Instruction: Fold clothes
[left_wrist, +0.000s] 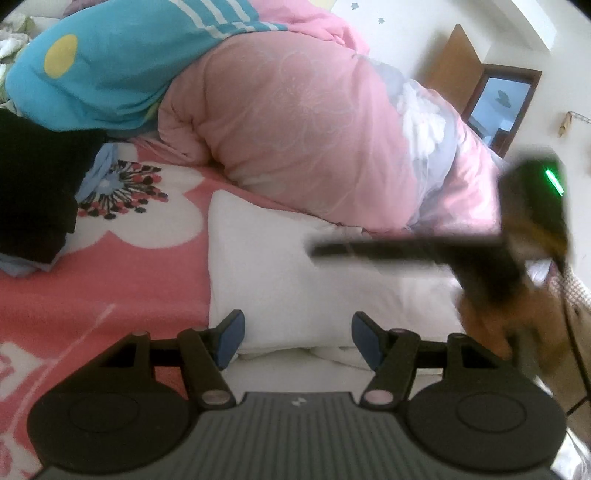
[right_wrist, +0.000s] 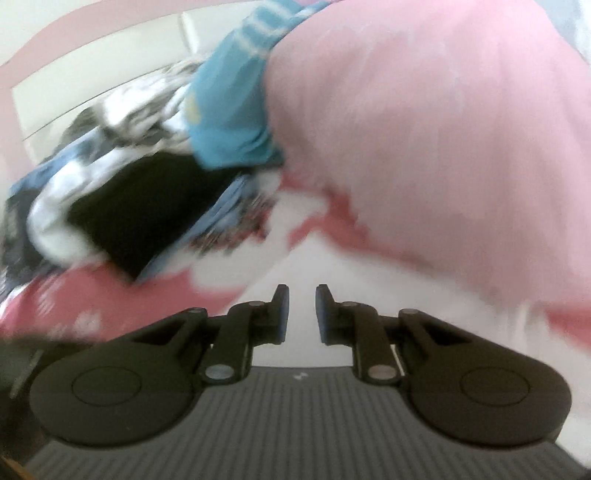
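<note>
the white folded garment (left_wrist: 295, 273) lies flat on the bed (left_wrist: 110, 280), soft, light and limp; best pinched at a corner or edge. left gripper (left_wrist: 297, 341) hovers wide over its near edge, empty. right gripper (right_wrist: 301, 314) stands narrow, holding nothing.

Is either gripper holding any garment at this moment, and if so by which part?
Nothing is held. The left gripper stands open over the folded white cloth, gripping none of it. The right gripper has a narrow gap between its jaws, with nothing in it.
</note>
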